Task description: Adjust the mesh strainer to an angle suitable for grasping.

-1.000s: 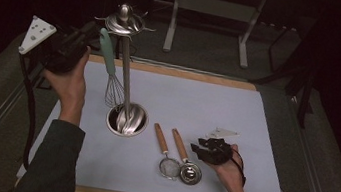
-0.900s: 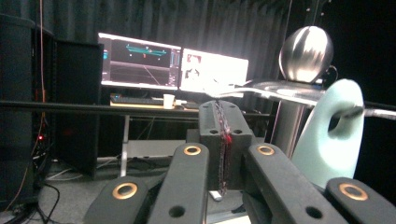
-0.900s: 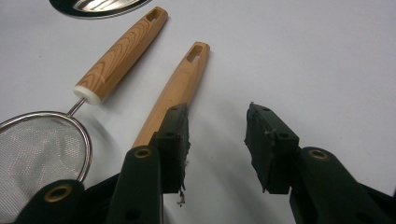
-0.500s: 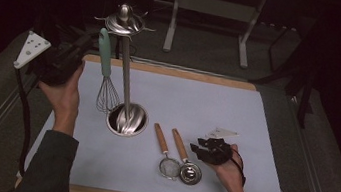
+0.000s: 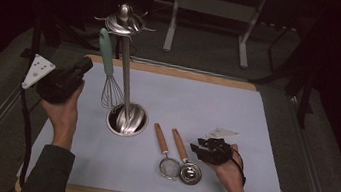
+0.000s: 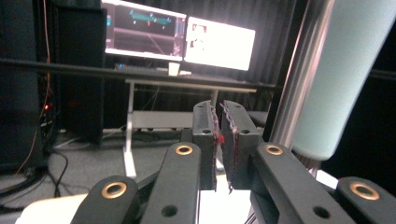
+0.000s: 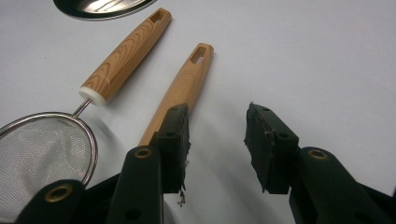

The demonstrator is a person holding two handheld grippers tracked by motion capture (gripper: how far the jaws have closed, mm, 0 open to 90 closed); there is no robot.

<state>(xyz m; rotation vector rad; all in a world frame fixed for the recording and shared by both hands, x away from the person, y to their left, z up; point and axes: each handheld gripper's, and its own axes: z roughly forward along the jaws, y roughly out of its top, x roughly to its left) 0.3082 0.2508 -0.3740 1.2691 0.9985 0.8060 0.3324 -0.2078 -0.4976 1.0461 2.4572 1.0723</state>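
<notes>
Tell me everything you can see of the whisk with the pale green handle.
The whisk has a pale green, smooth handle and thin metal wire loops. It hangs upright, handle up, from the top ring of the steel stand, loops down just above the stand's round base. It is beside the stand's pole. The left hand-held gripper is close to its handle, jaws shut, not holding it.

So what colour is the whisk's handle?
Pale mint green. The hanging metal whisk's handle shows best in the high view.

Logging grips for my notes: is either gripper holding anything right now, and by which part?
Nothing is held. The left gripper is shut on nothing beside the whisk; the right gripper is open by a wooden handle.
</notes>
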